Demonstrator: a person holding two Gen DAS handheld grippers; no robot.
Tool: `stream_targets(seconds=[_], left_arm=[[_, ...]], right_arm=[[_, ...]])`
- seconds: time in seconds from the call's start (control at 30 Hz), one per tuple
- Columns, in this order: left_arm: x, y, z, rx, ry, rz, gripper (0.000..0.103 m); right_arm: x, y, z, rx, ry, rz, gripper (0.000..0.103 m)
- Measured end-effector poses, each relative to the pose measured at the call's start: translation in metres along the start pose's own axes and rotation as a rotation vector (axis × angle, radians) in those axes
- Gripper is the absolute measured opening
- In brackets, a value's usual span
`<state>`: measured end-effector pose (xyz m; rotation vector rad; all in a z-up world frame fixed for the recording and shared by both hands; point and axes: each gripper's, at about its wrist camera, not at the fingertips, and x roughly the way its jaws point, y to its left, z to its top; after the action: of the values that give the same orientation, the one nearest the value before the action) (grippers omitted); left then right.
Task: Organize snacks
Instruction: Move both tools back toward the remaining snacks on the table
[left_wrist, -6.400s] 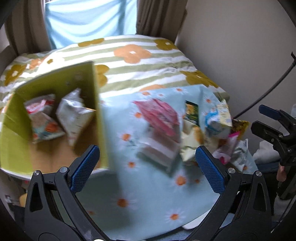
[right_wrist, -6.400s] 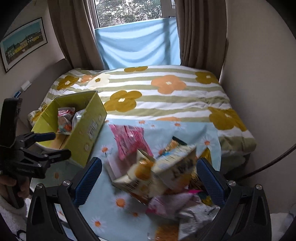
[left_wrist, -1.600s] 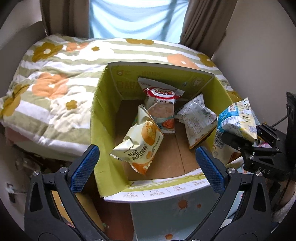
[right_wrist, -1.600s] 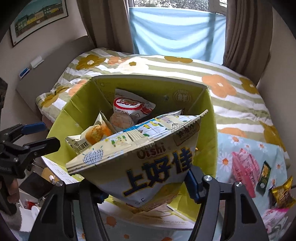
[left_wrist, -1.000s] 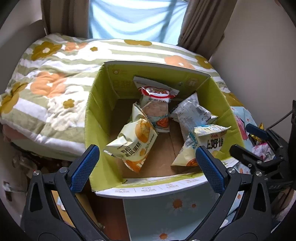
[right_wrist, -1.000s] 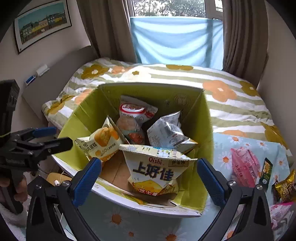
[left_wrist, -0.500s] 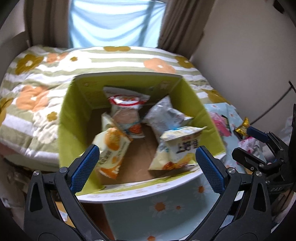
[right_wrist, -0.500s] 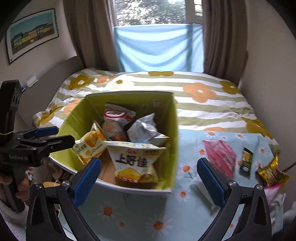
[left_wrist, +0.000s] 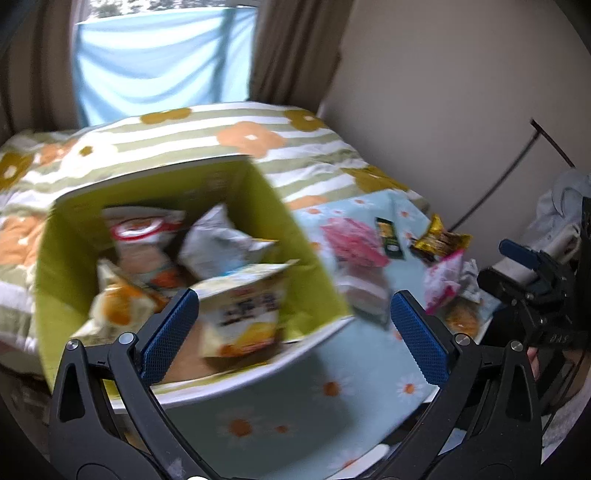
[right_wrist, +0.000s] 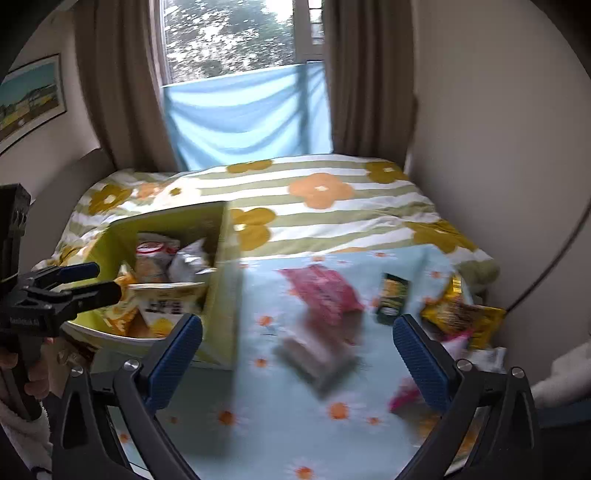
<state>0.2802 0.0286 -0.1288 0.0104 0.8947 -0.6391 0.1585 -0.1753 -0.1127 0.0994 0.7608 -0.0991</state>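
Note:
A green cardboard box (left_wrist: 306, 258) (right_wrist: 221, 258) stands on the daisy-print cloth and holds several snack bags, the white Oishi bag (left_wrist: 243, 306) (right_wrist: 166, 299) nearest the front. More snacks lie loose on the cloth: a pink pack (right_wrist: 317, 291) (left_wrist: 352, 240), a dark green bar (right_wrist: 391, 299) (left_wrist: 388, 238) and a gold packet (right_wrist: 461, 314) (left_wrist: 437, 240). My left gripper (left_wrist: 295, 325) is open and empty at the box's right front corner. My right gripper (right_wrist: 299, 350) hangs open and empty above the pink pack. Both views are blurred by motion.
The daisy cloth (right_wrist: 295, 424) covers a small table beside a bed with a striped flower quilt (right_wrist: 325, 206). A wall (right_wrist: 498, 129) and a dark cable (right_wrist: 554, 258) lie to the right. More pink and white packets (left_wrist: 443, 280) sit at the table's right edge.
The right gripper let go of the Oishi bag into the box, then swung right toward the loose snacks. The left gripper's view has also turned right, away from the box.

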Motion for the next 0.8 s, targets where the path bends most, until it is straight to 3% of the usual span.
stream_targets(seconds=[0.43,0.6,0.8], left_arm=[[0.099,-0.155,0.005,0.08,0.134,-0.142,0.103],[0.145,-0.202,0.003,0.117,0.22,-0.155,0.103],[0.192,-0.227,-0.003,0.109,0.324,-0.205,0.103]], right_arm=[[-0.024,-0.14,-0.038,0.076,0.057,-0.081,0.103],[-0.012,-0.183,-0.058,0.107,0.12,-0.057,0.103],[0.009,-0.216,-0.078,0.103,0.187,-0.022,0.103]])
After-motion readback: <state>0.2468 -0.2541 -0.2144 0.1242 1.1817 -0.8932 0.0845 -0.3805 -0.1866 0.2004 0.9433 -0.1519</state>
